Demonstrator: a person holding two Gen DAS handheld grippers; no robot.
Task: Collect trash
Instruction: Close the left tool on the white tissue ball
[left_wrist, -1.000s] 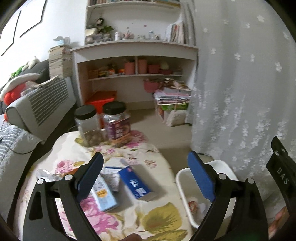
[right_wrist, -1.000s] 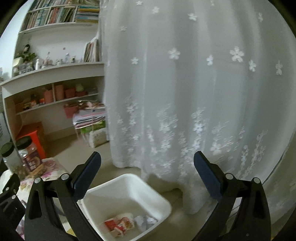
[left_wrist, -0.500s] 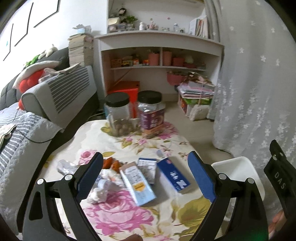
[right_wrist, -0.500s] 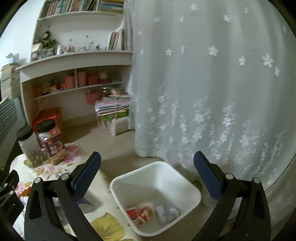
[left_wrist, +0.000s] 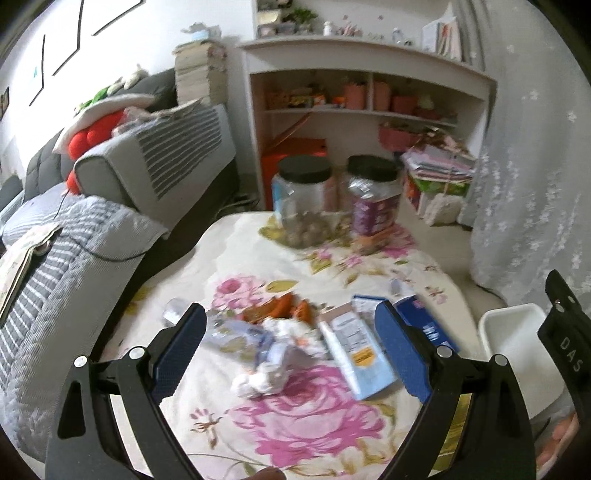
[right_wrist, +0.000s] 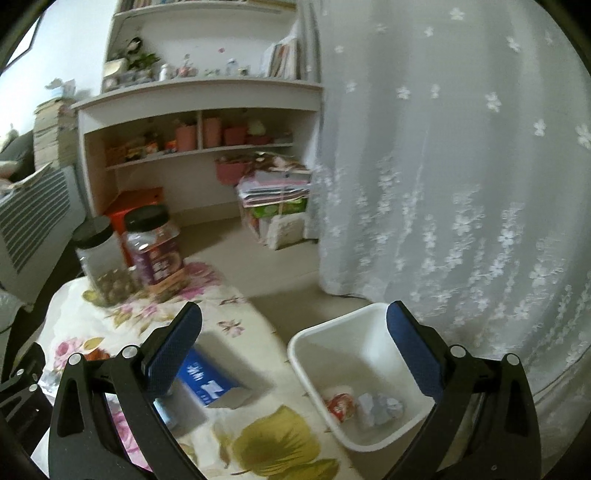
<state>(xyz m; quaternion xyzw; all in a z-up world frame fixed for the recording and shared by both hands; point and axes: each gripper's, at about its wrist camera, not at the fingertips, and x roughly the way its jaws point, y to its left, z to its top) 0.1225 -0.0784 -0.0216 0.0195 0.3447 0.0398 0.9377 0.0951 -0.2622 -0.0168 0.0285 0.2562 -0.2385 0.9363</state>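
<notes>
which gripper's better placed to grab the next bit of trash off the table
Left, probably. The left gripper is open with the crumpled white paper and wrappers lying between its fingers on the table. The right gripper, also open and empty, faces the white bin instead.
</notes>
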